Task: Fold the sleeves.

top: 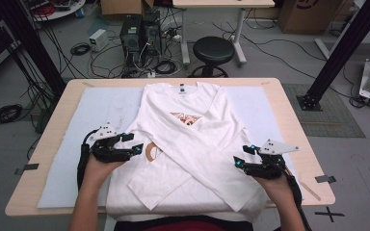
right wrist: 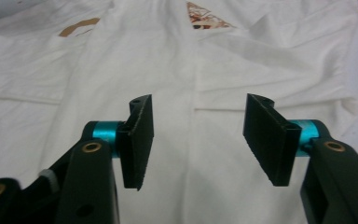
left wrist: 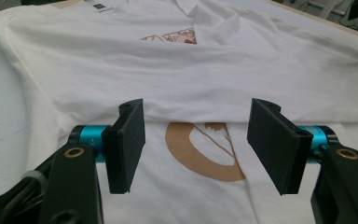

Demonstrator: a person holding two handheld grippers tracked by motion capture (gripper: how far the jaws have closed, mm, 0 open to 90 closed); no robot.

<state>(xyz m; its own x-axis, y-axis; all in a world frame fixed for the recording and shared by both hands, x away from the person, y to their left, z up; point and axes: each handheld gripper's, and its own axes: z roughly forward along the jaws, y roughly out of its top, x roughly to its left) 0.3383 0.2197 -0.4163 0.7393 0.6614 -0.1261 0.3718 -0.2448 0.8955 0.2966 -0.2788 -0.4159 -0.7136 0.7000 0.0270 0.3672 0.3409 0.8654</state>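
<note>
My left gripper (left wrist: 196, 144) and right gripper (right wrist: 198, 140) both gape, flat black pads empty. Beneath, mid-frame, the soft white shirt (top: 188, 139) lies creased, sleeves crossed

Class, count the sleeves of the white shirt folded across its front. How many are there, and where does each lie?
2. One sleeve runs down toward the left gripper's side; the other sleeve crosses it toward the right gripper's side. Both cross over the shirt front.

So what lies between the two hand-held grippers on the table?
In the high view, the white shirt's crossed long sleeves lie between the left hand-held gripper and right hand-held gripper.
</note>
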